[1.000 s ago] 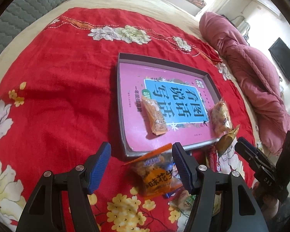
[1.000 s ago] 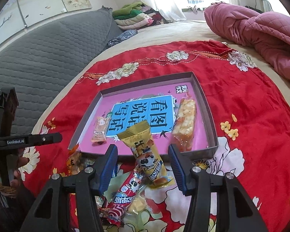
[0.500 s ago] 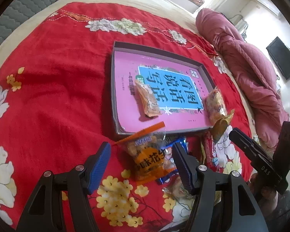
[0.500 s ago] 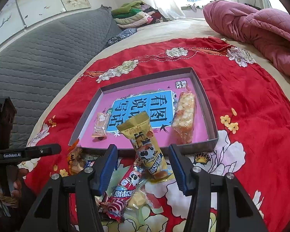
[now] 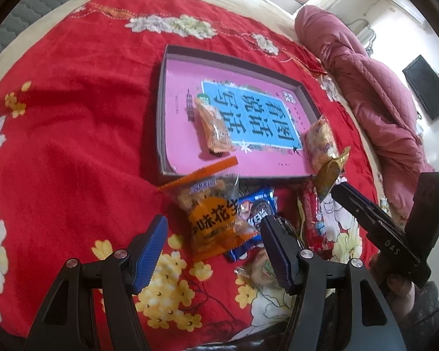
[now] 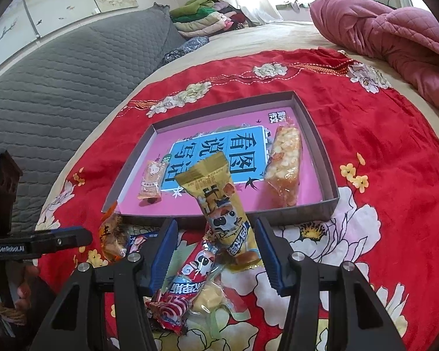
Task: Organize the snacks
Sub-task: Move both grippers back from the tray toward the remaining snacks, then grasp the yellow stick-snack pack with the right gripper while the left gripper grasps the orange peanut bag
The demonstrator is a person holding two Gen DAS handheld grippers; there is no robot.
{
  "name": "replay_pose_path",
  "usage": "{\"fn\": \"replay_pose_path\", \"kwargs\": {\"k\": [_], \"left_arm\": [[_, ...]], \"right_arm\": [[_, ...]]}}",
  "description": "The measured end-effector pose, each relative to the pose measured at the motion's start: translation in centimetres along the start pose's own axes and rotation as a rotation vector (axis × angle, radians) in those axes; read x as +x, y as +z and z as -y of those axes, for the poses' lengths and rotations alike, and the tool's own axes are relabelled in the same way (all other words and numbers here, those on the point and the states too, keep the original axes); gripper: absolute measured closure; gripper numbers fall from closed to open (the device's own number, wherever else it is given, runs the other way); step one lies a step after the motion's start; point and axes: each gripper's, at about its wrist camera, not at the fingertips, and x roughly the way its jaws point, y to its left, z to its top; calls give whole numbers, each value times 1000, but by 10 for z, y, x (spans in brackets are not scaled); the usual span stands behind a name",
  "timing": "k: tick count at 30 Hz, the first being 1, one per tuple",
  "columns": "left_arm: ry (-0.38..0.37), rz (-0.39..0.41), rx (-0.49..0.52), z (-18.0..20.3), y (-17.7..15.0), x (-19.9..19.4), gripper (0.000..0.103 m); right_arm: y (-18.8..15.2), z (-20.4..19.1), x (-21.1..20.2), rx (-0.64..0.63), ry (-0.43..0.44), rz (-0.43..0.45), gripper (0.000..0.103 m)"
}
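The left tool (image 5: pixel 213 251) hangs over the red floral blanket (image 5: pixel 73 146) on the bed with its jaws spread, the orange peanut packet (image 5: pixel 216 219) lying between and just ahead of the blue pads (image 5: pixel 149 251), untouched by either. A blue snack packet (image 5: pixel 256 204) sits partly under the orange one. The right tool (image 6: pixel 216 251) also stands spread, its pads to either side of the yellow snack packet (image 6: pixel 222 204), which leans up over the near rim of the shallow box (image 6: pixel 327 158); I cannot tell whether either pad touches it. A red candy packet (image 6: pixel 187 280) lies below it on the blanket. Inside the box, on its pink printed floor, rest 2 snacks: a small orange packet (image 6: pixel 152 181) at the left and a long clear packet of pale puffs (image 6: pixel 284 163) along the right wall.
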Motion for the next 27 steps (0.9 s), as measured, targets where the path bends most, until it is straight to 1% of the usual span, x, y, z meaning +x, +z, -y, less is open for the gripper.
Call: {"fn": "replay_pose_path", "kwargs": {"k": [3,7,15,25,26,27], "left_arm": [[-3,-13,-7,0,-3,5,35],[-38,-31,-55,-4,-7,11,35],[-24,-25,-86,-6,-8,20,35],[-11,-43,-99,-9,-7,31,35],[-10,-44,-99,-9,-7,32,35],[-10,-45,-99,-8,-7,32,35]], "right_arm": [[-2,3,3,6,7,-1,49],[-3,5,9,11,5,-11,49],[-5,11,16,37,14,-17,49],[-6,13,22,32,-2,-13,49],[-6,14,23,32,-4,-11,50],[-6,15,24,34,-5,-10,53]]}}
